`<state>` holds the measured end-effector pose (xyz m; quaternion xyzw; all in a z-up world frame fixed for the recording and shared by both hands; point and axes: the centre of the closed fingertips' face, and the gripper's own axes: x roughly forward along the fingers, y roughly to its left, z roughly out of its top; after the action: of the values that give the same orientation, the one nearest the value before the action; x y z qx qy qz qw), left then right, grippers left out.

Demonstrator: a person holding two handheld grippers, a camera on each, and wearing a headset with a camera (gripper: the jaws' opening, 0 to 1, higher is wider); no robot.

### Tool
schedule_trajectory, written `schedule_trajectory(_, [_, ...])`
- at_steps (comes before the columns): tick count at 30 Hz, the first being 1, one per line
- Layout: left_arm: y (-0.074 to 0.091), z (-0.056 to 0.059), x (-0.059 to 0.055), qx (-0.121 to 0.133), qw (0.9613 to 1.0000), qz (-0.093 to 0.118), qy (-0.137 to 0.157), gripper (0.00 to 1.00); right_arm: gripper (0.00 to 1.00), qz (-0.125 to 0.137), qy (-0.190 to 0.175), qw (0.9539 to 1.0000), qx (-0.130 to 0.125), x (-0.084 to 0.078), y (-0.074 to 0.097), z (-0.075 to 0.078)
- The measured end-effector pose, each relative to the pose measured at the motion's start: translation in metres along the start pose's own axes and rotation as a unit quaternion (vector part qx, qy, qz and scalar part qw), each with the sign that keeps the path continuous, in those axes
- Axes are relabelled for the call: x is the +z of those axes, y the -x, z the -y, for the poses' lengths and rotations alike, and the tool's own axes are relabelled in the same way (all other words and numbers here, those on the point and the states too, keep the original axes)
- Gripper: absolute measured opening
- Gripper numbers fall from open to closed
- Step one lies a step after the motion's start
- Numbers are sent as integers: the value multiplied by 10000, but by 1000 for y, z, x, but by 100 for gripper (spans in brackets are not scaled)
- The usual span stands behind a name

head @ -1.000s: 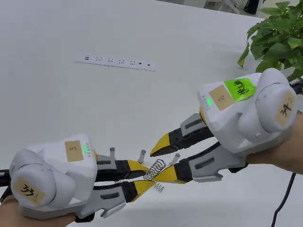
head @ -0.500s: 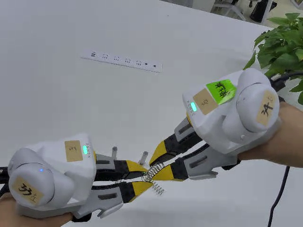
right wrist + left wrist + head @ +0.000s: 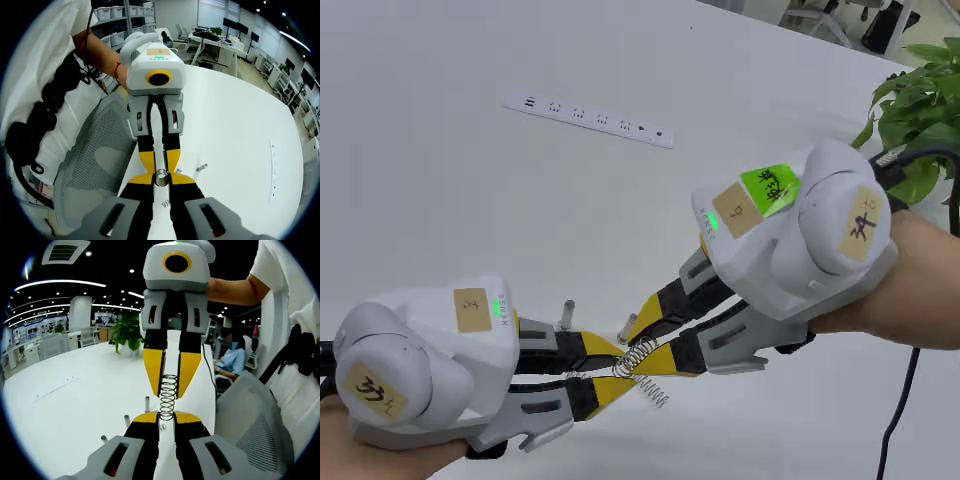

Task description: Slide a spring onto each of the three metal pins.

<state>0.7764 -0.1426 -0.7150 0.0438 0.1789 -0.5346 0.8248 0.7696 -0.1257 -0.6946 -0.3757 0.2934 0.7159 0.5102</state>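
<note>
I had the left gripper [image 3: 165, 416] and right gripper [image 3: 160, 179] jaws both squeezed on one spring [image 3: 640, 355]. It lay long-ways between them, over the desk [image 3: 520, 220], just beside the nearest upright pin [image 3: 623, 328].

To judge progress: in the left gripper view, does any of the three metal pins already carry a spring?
No, all three metal pins stand bare on the table, while the spring is held apart from them.
</note>
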Motion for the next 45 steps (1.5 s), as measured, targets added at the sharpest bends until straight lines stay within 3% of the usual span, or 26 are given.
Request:
schedule_trajectory(32, [10,-14,-12,234,9994,136,206,12,12,-440,253,9986,149,7,-15,8])
schedule_trajectory(36, [13,-17,-18,300,9993,62,199,19,12,-452,267,9985,144,8,-15,10])
schedule_trajectory(45, [29,-29,-32,500,9984,1,267,24,12,-392,113,9992,-5,10,-12,27])
